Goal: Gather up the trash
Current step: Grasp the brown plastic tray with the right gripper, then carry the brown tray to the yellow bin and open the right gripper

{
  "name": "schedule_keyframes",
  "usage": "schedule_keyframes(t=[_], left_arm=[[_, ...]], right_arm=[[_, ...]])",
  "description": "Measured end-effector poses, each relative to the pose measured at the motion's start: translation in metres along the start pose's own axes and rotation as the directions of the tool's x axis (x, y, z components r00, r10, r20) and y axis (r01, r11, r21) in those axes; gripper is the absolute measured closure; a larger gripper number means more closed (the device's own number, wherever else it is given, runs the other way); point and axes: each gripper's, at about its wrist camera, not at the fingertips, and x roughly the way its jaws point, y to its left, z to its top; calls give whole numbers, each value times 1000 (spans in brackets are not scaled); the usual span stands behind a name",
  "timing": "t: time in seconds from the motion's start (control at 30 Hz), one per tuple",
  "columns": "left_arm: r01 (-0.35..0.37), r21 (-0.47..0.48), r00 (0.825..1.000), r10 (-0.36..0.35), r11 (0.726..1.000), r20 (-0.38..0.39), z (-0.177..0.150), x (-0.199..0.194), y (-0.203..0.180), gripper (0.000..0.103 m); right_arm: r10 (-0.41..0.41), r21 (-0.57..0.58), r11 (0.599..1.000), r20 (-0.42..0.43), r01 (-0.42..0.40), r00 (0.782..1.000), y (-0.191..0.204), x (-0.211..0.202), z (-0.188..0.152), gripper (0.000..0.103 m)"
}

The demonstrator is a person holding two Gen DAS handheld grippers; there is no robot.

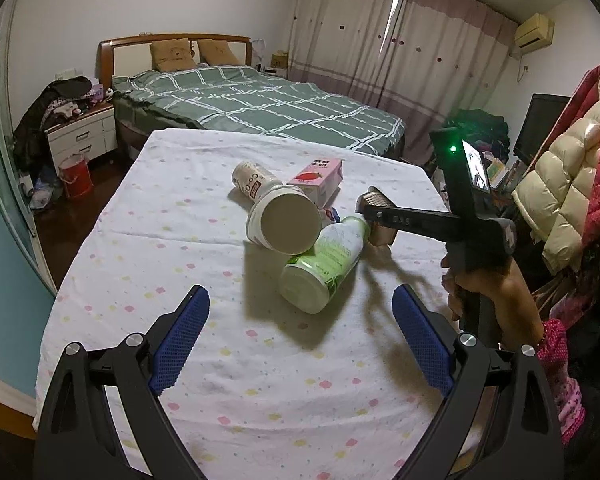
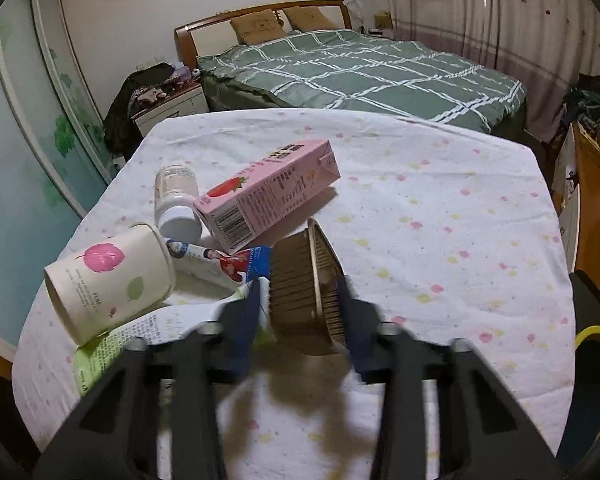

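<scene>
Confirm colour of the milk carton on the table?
Pink, with a red strawberry picture; clearest in the right wrist view: carton.

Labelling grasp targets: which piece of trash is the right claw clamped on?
The brown pleated foil cup, held off the table in the right claw. The paper cup, pink carton and bottles lie loose.

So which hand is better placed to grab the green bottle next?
Probably left: its tongs stand open and empty just short of the green bottle, while the right tongs are shut on a gold foil cup.

on the table [image 1: 148,264] the cup [image 1: 278,212] rests atop the bottle [image 1: 324,264] (carton [image 1: 318,178] behind).
</scene>
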Motion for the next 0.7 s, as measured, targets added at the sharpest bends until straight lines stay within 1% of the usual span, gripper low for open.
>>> schedule_keyframes(t=[0.03,0.23,0.4,0.53,0.63,0.7], left_arm=[[0,-1,1000,0,1000,-3,0,1,0,12],[5,7,1000,-5,1000,-22,-2,9,-5,12],[14,19,999,-13,1000,-35,-3,15,-12,12],[24,31,999,-22,999,-49,-6,21,-19,12],[30,40,998,-28,999,-60,-7,26,-23,12],[31,45,997,-28,998,-67,-7,30,-27,12]], right_arm=[[6,7,1000,2,-6,1000,-2,-3,-1,89],[26,29,999,56,-27,998,-10,-36,-7,89],[27,54,998,87,-32,996,-27,-67,-20,89],[-12,90,996,85,5,996,-53,-87,-37,89],[-77,134,989,81,66,994,-84,-99,-53,89],[-123,180,978,71,108,990,-111,-106,-64,89]])
